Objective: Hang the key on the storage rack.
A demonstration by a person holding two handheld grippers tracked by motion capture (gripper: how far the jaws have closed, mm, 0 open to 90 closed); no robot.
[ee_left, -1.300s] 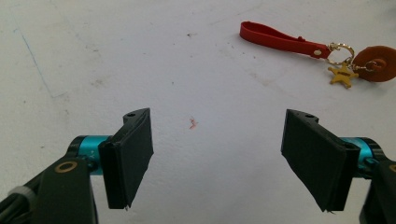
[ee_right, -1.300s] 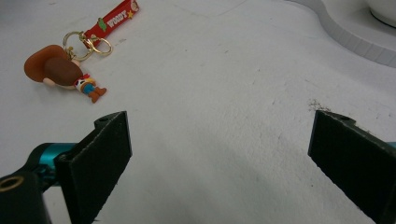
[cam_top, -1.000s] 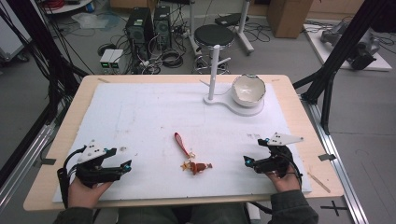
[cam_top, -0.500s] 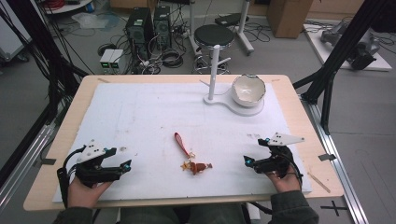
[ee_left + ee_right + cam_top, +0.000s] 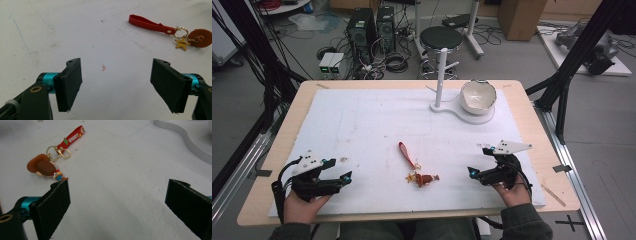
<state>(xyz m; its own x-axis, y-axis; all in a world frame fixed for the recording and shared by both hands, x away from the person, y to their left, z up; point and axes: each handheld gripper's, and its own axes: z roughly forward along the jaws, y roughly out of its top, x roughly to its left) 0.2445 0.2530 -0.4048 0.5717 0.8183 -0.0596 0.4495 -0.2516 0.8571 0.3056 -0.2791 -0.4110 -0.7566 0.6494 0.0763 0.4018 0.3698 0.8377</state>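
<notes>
Keychain [image 5: 418, 167] lies flat on the white mat [image 5: 362, 125], near the table's [image 5: 532, 125] front middle: red strap [image 5: 147, 24] angled away, gold ring, star charm [image 5: 182, 44] and brown-hatted figure [image 5: 43, 167] at the near end. Nothing touches it. Left tongs [image 5: 346, 178] rest at the mat's front left, jaws wide apart, empty. Right tongs [image 5: 472, 172] sit front right, just beside the figure, jaws equally wide, empty. Far right: white bowl [image 5: 478, 96] on a stand base with upright post [image 5: 441, 75].
</notes>
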